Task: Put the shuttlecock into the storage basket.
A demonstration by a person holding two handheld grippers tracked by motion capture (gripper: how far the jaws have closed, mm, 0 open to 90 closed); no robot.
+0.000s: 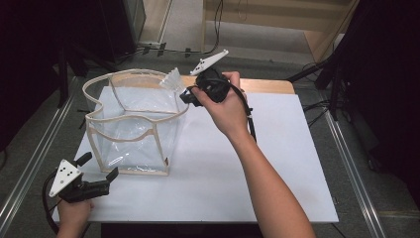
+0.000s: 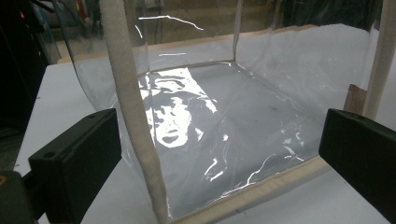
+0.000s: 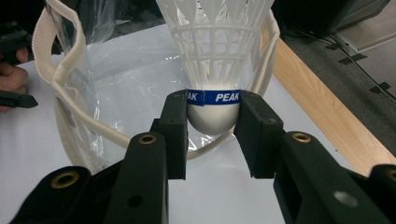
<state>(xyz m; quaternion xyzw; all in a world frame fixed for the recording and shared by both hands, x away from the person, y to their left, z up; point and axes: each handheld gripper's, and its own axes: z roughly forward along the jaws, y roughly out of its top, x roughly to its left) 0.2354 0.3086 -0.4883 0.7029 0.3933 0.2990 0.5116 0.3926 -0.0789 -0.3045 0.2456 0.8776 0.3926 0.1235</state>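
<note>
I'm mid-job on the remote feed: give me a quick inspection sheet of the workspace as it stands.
Surface: white board on a wooden table, bare apart from the job's things.
Job's things: clear bag with cream trim, standing open at the board's left; white shuttlecock with a blue PEAK band, held at the bag's rim.
Clutter: nothing seen.
Grippers: right tool shut on the shuttlecock's cork; left tool open, its jaws either side of the bag's near corner, not pressing on it.
Cables: black cable trailing from the right tool.
Surroundings: grey floor, dark stands around.
</note>
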